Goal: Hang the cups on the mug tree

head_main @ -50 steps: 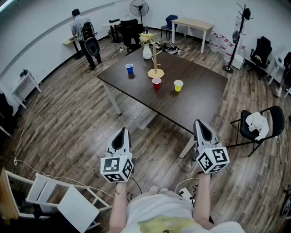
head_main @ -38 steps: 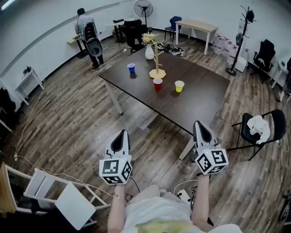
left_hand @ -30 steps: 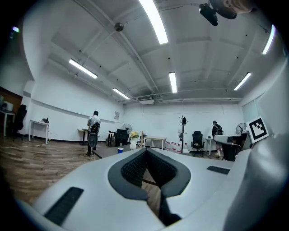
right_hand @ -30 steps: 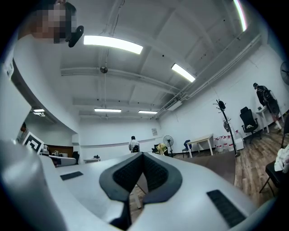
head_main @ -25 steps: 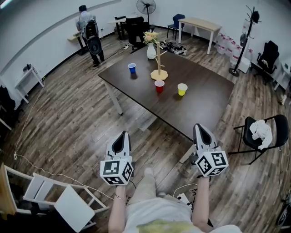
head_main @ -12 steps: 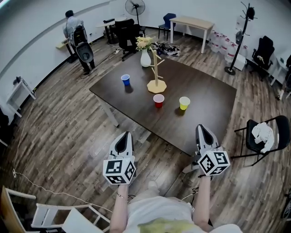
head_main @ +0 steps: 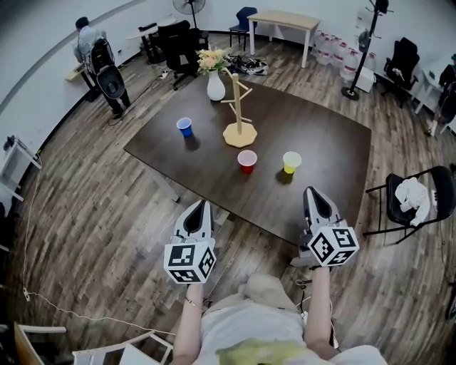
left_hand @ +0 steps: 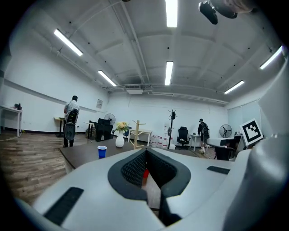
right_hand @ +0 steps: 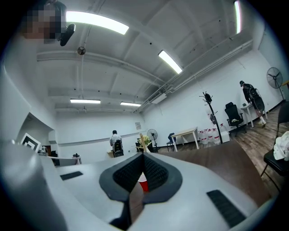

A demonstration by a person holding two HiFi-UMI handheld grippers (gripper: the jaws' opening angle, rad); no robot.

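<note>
A wooden mug tree [head_main: 239, 114] stands bare on the dark table [head_main: 328, 142]. Around it stand a blue cup [head_main: 184, 127] to its left, a red cup [head_main: 246, 161] in front and a yellow cup [head_main: 291, 162] to the right. My left gripper [head_main: 201, 204] hovers over the floor just short of the table's near edge, shut and holding nothing. My right gripper [head_main: 311, 191] is over the near edge, shut and empty too. The left gripper view shows the blue cup [left_hand: 102, 151], the mug tree [left_hand: 136, 134] and a slice of the red cup [left_hand: 145, 173] past the shut left gripper [left_hand: 145, 152]. The red cup [right_hand: 143, 184] also peeks past the right gripper [right_hand: 142, 155].
A white vase with flowers [head_main: 215, 78] stands behind the mug tree. A black chair with a white cloth [head_main: 417, 199] is right of the table. A person [head_main: 92, 50] stands far left by a desk. A light wooden table [head_main: 281, 20] and a coat rack [head_main: 360, 50] are at the back.
Both grippers and the head camera have come forward to the table, which now fills more of the view. The cups and mug tree have stayed put. Both grippers stay shut.
</note>
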